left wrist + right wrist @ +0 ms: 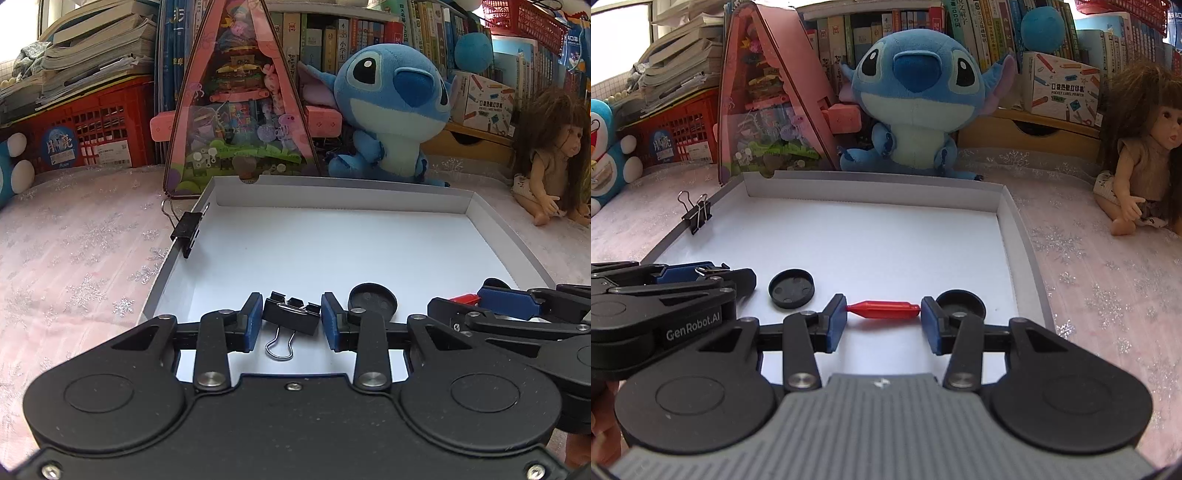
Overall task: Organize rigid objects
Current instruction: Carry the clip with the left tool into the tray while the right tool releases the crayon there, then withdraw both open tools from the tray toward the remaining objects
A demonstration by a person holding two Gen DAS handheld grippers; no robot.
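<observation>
Two hand-held grippers gripping small objects over a white tray.

In the left wrist view, the left gripper is seen at lower centre, its blue pads clamped on a black binder clip above the white tray. In the right wrist view, the right gripper is closed end-to-end on a red capsule-shaped piece. Two black round caps lie on the tray floor beside the fingers. A second binder clip is fixed to the tray's left rim, at the upper left.
</observation>
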